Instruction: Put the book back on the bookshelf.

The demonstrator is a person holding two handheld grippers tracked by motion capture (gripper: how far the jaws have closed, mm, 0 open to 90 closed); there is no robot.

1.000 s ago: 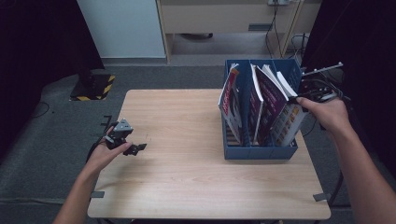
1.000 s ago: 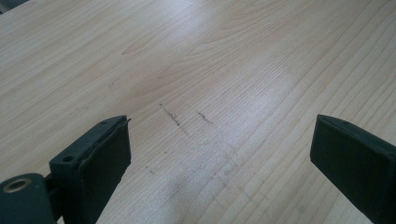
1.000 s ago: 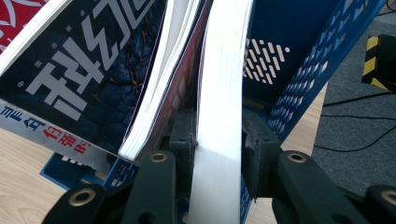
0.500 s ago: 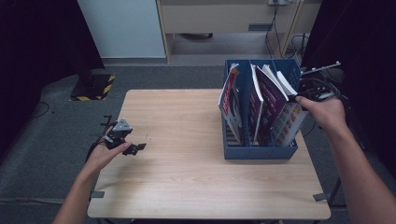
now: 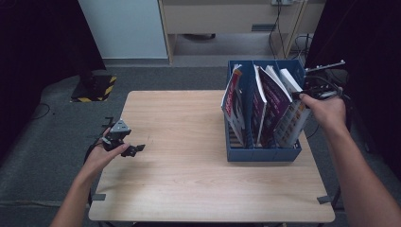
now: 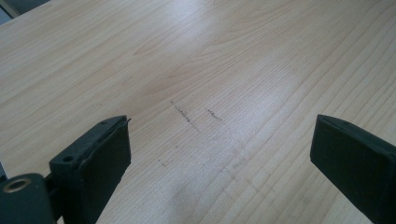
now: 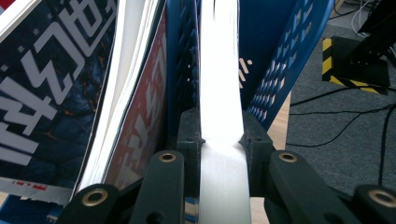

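A blue file rack (image 5: 262, 153) stands at the table's right side with several books leaning in its slots. My right gripper (image 5: 302, 94) reaches in from the right at the rightmost book (image 5: 289, 116). In the right gripper view its jaws (image 7: 220, 126) have just been closing and now press both sides of that thick white-edged book (image 7: 219, 70), beside a rack divider (image 7: 180, 70). My left gripper (image 5: 135, 150) rests low near the table's left edge. Its jaws (image 6: 219, 154) are wide open over bare wood (image 6: 210, 56), holding nothing.
Red and dark-covered books (image 5: 239, 111) lean in the rack's left slots. A dark-covered book (image 7: 51, 84) sits close to the left of the held one. A black and yellow block (image 5: 97, 87) and cables (image 5: 331, 75) lie on the grey floor beyond the table.
None of the hands or books has visibly moved; the right hand stays at the rightmost book and the left hand stays at the table's left.
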